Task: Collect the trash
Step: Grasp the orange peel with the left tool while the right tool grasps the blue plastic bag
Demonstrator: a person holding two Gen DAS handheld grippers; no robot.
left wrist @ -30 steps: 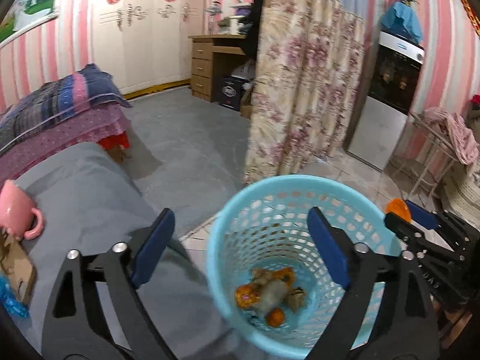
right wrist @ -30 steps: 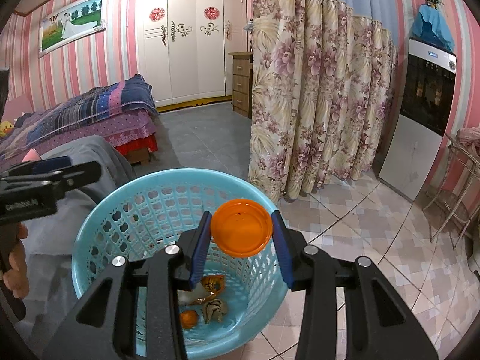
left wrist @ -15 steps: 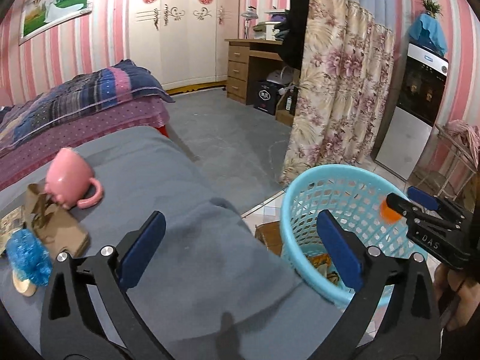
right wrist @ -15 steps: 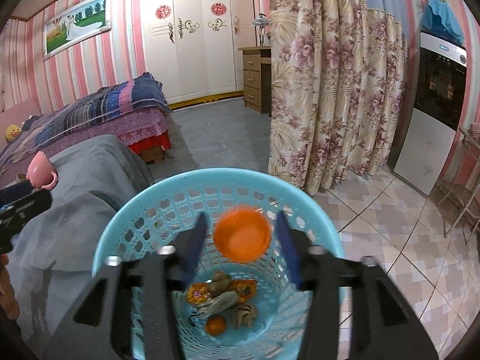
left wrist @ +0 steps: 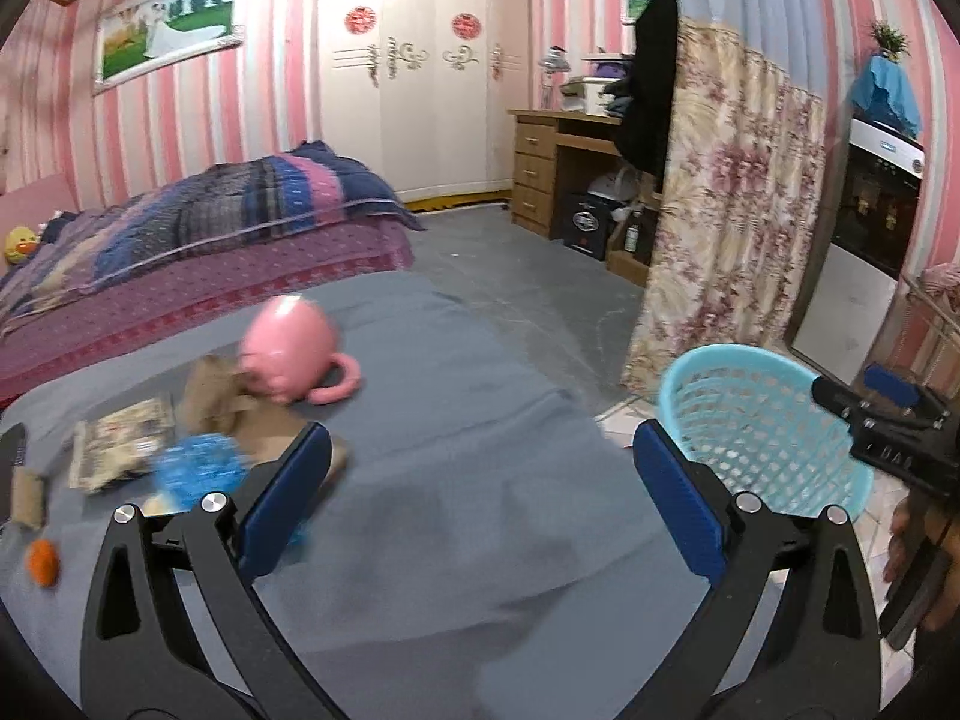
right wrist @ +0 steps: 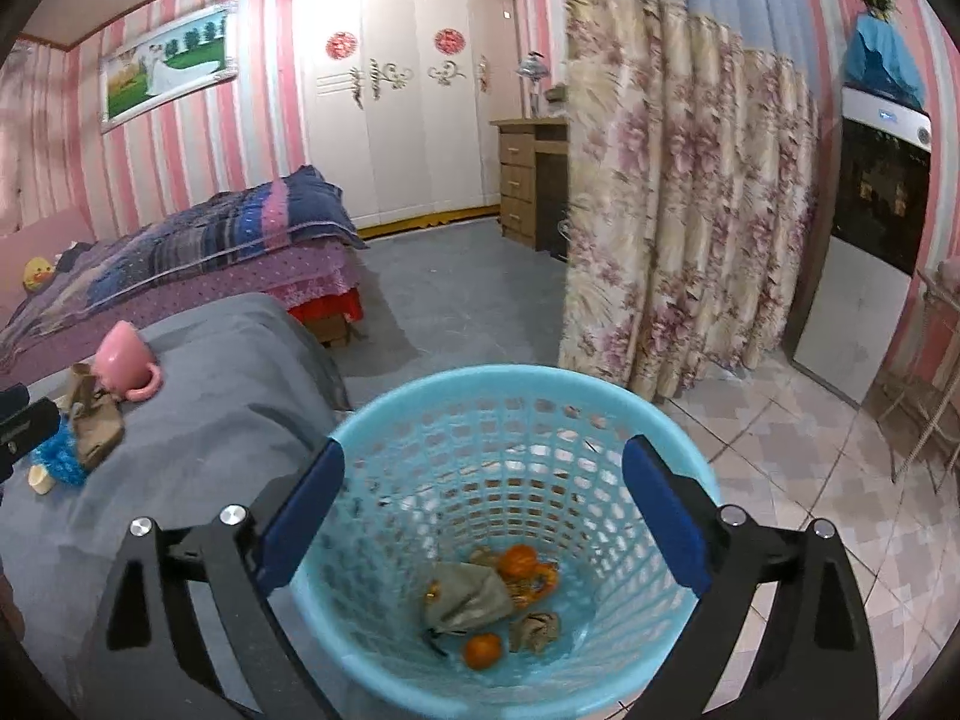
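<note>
the left gripper [left wrist: 477,483] was held with its jaws spread wide and nothing between them, above a grey cloth-covered surface [left wrist: 456,372]. far to its left and low, a small orange scrap [left wrist: 42,562] was seen lying on the cloth. a little further in, ahead and left of the left finger, a printed wrapper [left wrist: 123,441] and a blue fuzzy item [left wrist: 198,468] were found lying close together, blurred. just beyond them a crumpled brown paper [left wrist: 210,396] was seen touching a pink mug [left wrist: 288,354] lying on its side. beyond the right finger, off the edge of the cloth, the light blue basket [left wrist: 762,420] was seen standing on the tiled floor, with the other gripper's tip over its far rim.

the right gripper [right wrist: 483,513] was held over the basket [right wrist: 522,384], its jaws having just been opening, now wide and empty. the basket's mouth was framed between the two fingers. at the bottom, below the gripper, a grey crumpled bag [right wrist: 465,600], an orange lid [right wrist: 519,561], a small orange piece [right wrist: 482,650] and a brownish wrapper [right wrist: 537,630] were seen lying together.
</note>
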